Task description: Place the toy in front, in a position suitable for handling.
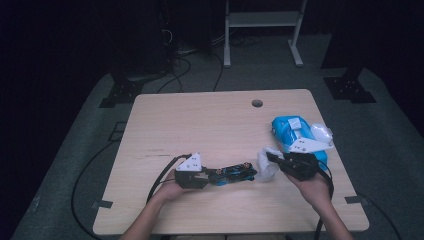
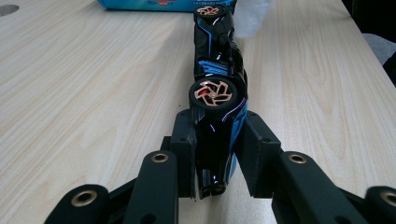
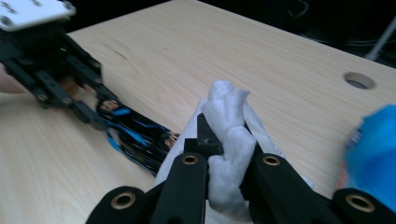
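left hand-held gripper clamped on a toy car, right hand-held gripper clamped on a white tissue.
the car is black and blue with copper wheels; it lies on its side on the worktop, near the front edge. the tissue is touching the far end of the car. a blue tissue pack lies just behind the right hand.
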`<state>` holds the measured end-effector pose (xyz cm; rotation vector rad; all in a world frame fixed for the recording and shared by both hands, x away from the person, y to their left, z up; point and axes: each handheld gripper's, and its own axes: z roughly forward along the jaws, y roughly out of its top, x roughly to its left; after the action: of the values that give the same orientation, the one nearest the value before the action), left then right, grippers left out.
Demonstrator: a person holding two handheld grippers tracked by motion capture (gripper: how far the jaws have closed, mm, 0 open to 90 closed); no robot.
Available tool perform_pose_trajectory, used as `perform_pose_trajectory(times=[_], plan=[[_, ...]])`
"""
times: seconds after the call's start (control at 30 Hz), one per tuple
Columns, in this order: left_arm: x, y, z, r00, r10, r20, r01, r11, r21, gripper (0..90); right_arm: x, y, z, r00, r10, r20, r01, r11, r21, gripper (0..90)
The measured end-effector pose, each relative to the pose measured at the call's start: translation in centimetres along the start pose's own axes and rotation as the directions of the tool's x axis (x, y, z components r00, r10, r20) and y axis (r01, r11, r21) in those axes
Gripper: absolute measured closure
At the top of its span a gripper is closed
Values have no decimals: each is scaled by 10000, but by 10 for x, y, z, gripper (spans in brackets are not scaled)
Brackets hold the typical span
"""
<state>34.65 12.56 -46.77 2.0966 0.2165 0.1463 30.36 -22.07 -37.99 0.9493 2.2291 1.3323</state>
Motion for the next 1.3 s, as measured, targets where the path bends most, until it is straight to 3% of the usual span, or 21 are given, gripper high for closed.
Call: perform_pose_trajectory(times=[0.07,0.17,0.2,0.23,0.33,0.43,0.5,0.53,0.6,0.73,0.87,0.97,1.1,1.17,1.2,1.3], plan=[[0,0,0,10000,5,-2,-5,10000,14,694,2,2,3,9999,-29,-136,29,10000,-2,857],[0,0,0,10000,-34,0,34,10000,-23,694,20,10,34,9951,-225,-963,249,9994,235,856],[0,0,0,10000,-35,-8,35,10000,-25,694,20,10,34,9951,-225,-963,249,9994,235,856],[-1,0,0,10000,-33,-22,32,10000,-52,693,30,12,52,9896,-181,-1428,238,9990,380,856],[0,0,0,10000,11,-18,-11,10000,-48,693,43,15,76,9813,-232,-1908,358,9974,629,856],[0,0,0,10000,5,-10,-5,10000,-49,693,49,15,88,9773,-275,-2100,443,9961,761,855],[-1,0,0,10000,66,-21,-66,10000,-27,693,55,13,98,9759,-638,-2089,868,9909,1030,855],[0,0,0,10000,57,-11,-57,10000,-22,694,55,8,102,9773,-978,-1879,1255,9819,1418,854],[0,1,0,10000,51,-2,-51,10000,-2,693,52,3,100,9785,-1254,-1640,1487,9791,1389,853],[0,1,2,10000,17,-10,-17,10000,-15,694,48,2,95,9862,-952,-1352,1142,9834,1407,854],[0,2,2,10000,36,-27,-36,10000,18,693,64,7,106,9756,-850,-2027,1103,9870,1171,853],[0,1,2,10000,10,-24,-10,10000,22,694,76,12,116,9667,-1226,-2245,1515,9816,1164,854],[0,1,1,10000,45,-27,-44,10000,41,694,72,12,114,9677,-1432,-2075,1713,9773,1244,854],[0,2,2,10000,22,-17,-22,10000,68,694,62,11,106,9785,-1370,-1543,1599,9761,1474,854],[0,2,2,10000,43,-5,-43,10000,71,694,62,11,105,9798,-1332,-1492,1556,9763,1501,854],[0,3,2,10000,26,6,-26,10000,51,693,69,12,107,9738,-1128,-1975,1381,9832,1195,853]])
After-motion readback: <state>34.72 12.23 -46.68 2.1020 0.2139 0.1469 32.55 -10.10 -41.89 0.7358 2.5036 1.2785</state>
